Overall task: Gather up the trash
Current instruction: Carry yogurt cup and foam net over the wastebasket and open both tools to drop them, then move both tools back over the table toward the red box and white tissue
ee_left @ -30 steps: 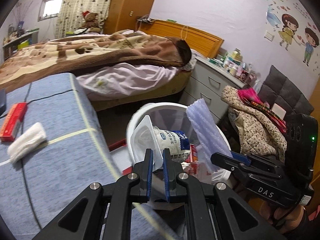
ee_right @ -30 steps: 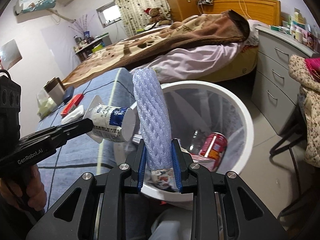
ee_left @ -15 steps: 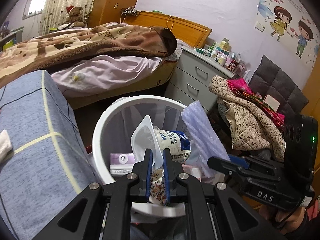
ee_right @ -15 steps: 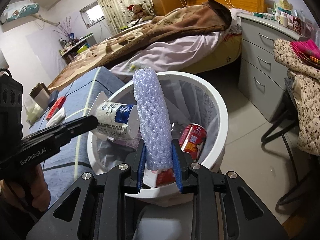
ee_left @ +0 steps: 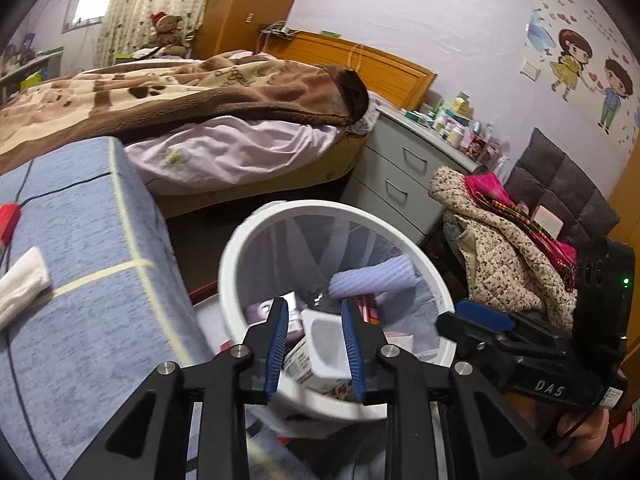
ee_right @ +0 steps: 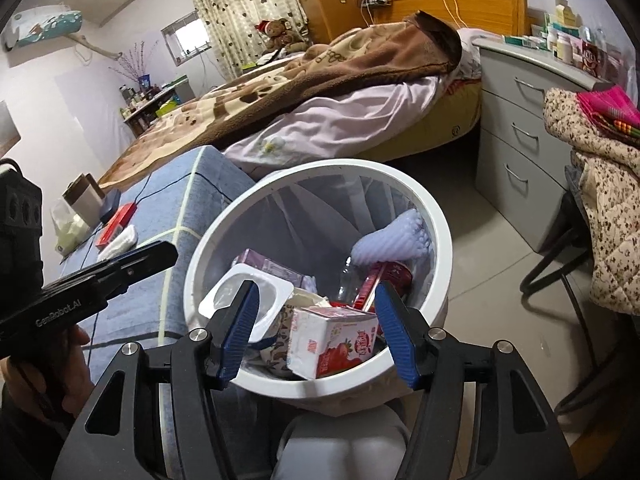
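Observation:
A white trash bin (ee_left: 236, 248) (ee_right: 442, 236) stands below both grippers and holds several pieces of trash. My left gripper (ee_left: 314, 344) (ee_right: 162, 254) is over its near rim, jaws opening and gripping nothing. The white yogurt cup (ee_left: 326, 346) (ee_right: 250, 294) lies loose in the bin beneath it. My right gripper (ee_right: 316, 332) (ee_left: 454, 318) is also opening, with nothing between its pads. The pale foam net sleeve (ee_right: 394, 240) (ee_left: 372, 280) rests against the bin's far wall. A strawberry milk carton (ee_right: 334, 338) and a red can (ee_right: 386, 276) lie among the trash.
A blue-grey cushioned bench (ee_left: 80, 240) left of the bin carries a red box (ee_right: 116, 220) and a white cloth (ee_left: 22, 280). The bed (ee_left: 200, 96) lies behind. Grey drawers (ee_right: 516, 132) and a chair piled with clothes (ee_left: 508, 248) are on the right.
Both grippers have opened. The yogurt cup dropped from the left gripper and the foam sleeve from the right gripper, both into the bin.

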A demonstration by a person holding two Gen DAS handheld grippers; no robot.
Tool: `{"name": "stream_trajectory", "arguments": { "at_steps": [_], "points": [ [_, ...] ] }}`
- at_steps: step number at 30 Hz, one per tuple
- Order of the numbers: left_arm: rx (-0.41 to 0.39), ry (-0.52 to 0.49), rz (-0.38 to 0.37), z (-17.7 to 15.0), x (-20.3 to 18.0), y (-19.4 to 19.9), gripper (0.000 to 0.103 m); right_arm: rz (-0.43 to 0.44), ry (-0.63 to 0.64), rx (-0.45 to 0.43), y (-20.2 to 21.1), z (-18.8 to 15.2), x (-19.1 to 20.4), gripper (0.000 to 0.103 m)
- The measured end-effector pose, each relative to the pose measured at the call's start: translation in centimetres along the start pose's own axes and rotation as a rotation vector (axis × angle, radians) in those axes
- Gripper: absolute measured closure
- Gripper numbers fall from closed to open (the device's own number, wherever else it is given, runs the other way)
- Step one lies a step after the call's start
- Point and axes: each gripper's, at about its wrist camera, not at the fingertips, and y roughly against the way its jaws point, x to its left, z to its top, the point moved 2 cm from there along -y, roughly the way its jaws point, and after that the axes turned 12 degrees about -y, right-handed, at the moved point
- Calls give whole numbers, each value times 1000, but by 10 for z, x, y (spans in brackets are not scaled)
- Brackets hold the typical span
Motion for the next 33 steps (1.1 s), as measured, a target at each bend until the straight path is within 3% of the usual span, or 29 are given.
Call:
{"name": "stream_trajectory", "arguments": {
  "at_steps": [20, 33],
  "points": [
    [-18, 57, 145, -43, 26, 66, 76, 128, 155, 29, 9, -22, 56, 41],
    [-39, 154, 246, -74, 59, 107, 76, 198, 227, 66, 4, -36, 92, 41]
  ]
}}
